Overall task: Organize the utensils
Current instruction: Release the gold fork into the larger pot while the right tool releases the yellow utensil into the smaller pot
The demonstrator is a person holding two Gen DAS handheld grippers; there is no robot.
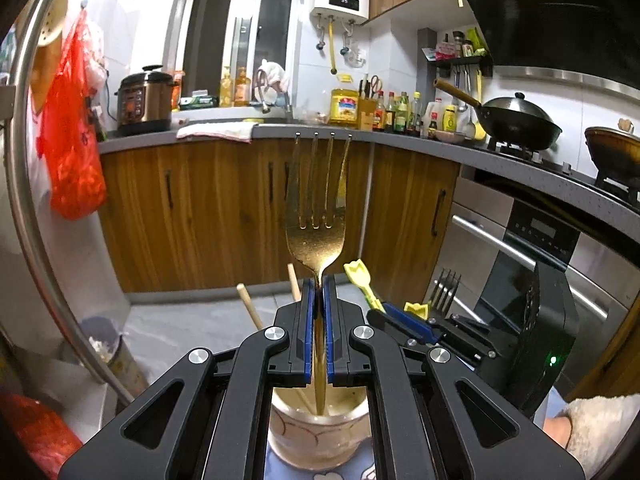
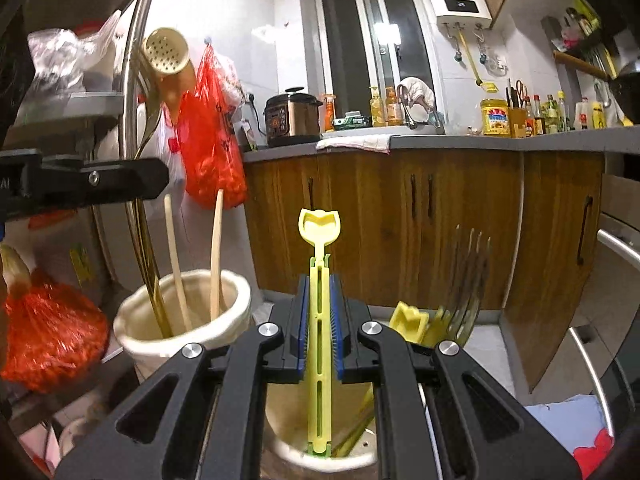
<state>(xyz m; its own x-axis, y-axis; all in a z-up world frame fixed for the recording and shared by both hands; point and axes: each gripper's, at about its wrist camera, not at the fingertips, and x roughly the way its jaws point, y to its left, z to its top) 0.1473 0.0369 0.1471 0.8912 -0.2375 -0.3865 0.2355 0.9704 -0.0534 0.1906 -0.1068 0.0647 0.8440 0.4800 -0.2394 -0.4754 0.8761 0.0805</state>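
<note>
Holding a gold fork (image 1: pixel 316 216) tines-up in the left gripper (image 1: pixel 319 284), jaws pinched nearly shut on the neck just below the head. Handle dropping straight down into the cream ceramic cup (image 1: pixel 320 436) right underneath, tip already inside the rim. Probably gripping it that high so the long handle can slide in without the jaws bumping the cup.

Sharing that cup with 2 wooden chopsticks (image 1: pixel 250 312), leaning out to the left, so aiming for the free side makes sense.

Same deal on the other side: right gripper (image 2: pixel 320 280) clamping a yellow plastic utensil (image 2: pixel 319 320) narrow-jawed around its slotted stem, tulip-shaped end pointing up, bottom end sitting down inside a second cup (image 2: pixel 320 460) directly below. Already sharing that one with another yellow piece (image 2: pixel 408 322) and a darker fork (image 2: pixel 468 280), standing up just to the right. Looking like sorting by type, metal and wood in 1 cup, plastic in the other, though only guessing there.

Keeping both utensils vertical so they stand handle-down once released. Not letting go yet on either side.

Further out: red plastic bag (image 2: pixel 212 148) hanging on the wall, pressure cooker (image 1: pixel 146 98) on the kitchen counter across the room, wok (image 1: pixel 516 120) on the stove, wooden cabinets (image 1: pixel 224 208) below. Can't really tell what the cups are standing on, since the grippers are covering most of it.
</note>
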